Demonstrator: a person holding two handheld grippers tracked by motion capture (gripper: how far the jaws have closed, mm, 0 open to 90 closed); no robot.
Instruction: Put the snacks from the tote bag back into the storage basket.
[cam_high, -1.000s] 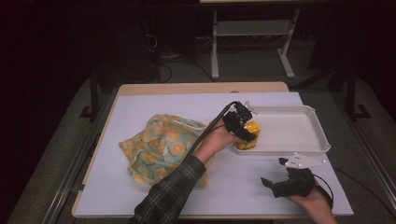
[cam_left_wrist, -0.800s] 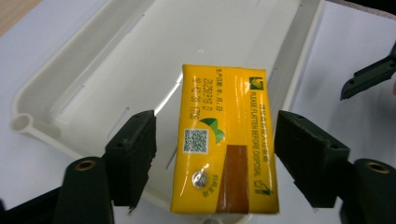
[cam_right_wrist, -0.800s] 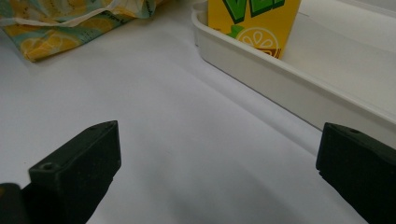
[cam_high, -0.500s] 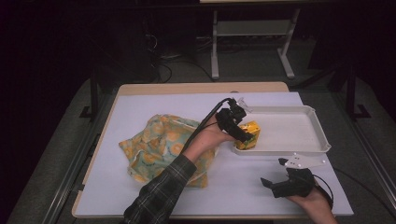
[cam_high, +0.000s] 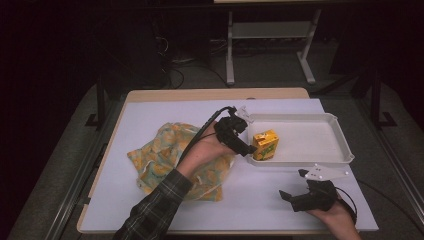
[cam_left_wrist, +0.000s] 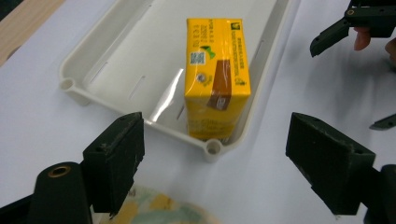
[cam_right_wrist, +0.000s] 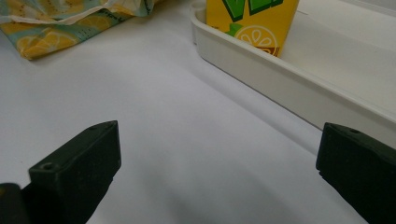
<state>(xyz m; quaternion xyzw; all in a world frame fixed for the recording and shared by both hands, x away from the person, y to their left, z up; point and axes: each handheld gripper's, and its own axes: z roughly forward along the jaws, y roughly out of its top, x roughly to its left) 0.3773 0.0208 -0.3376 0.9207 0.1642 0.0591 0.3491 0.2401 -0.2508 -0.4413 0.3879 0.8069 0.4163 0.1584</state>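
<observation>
A yellow juice carton (cam_high: 265, 144) stands upright in the near left corner of a white tray (cam_high: 300, 162). My left gripper (cam_high: 248, 144) is open just left of that corner, its jaws apart on either side of the carton (cam_left_wrist: 217, 74) and not touching it. The left gripper (cam_left_wrist: 219, 158) hovers over the tray rim (cam_left_wrist: 140, 116). My right gripper (cam_high: 293, 185) is open and empty, low over the white table in front of the tray. From the right gripper (cam_right_wrist: 219, 163) the carton (cam_right_wrist: 252, 18) rises behind the tray wall (cam_right_wrist: 289, 88).
A lemon-print cloth bag (cam_high: 165, 155) lies crumpled left of the tray, under the left forearm; its edge (cam_right_wrist: 60, 28) lies ahead and to the left in the right gripper view. The other hand's gripper (cam_left_wrist: 355, 23) is at top right in the left gripper view. A metal rack (cam_high: 270, 35) stands behind the table.
The left gripper has drawn back to the left, off the carton, which stays standing in the tray corner. The right gripper has barely moved.
</observation>
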